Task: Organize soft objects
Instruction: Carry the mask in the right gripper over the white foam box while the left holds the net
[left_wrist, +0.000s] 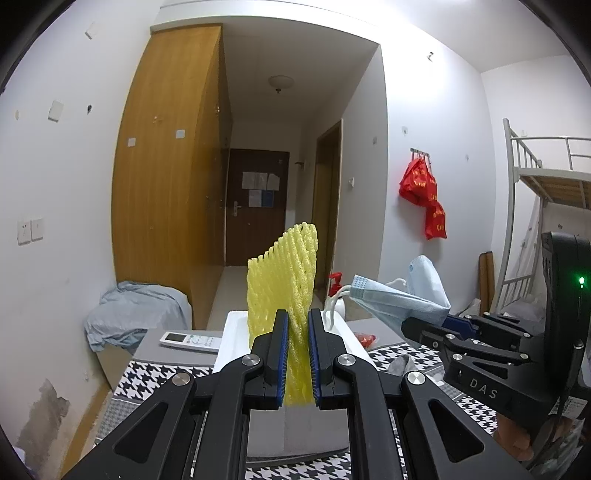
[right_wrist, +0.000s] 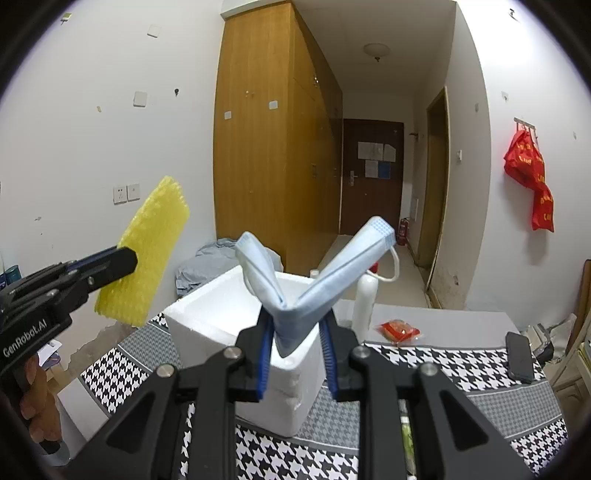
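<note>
Both lifted clear above the white foam box (right_wrist: 221, 317) on the worktop (right_wrist: 443, 369) — yellow foam net (left_wrist: 284, 280) pinched tight in the left hand-held gripper (left_wrist: 298, 354), blue face mask (right_wrist: 295, 280) folded and clamped in the right hand-held gripper (right_wrist: 295, 354) — probably for dropping straight in.

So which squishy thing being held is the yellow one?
The foam net in the left gripper. It's yellow and mesh-like; the right gripper holds a blue face mask.

Even indoor light, sharp focus, strong fisheye bending, black vignette at corners
</note>
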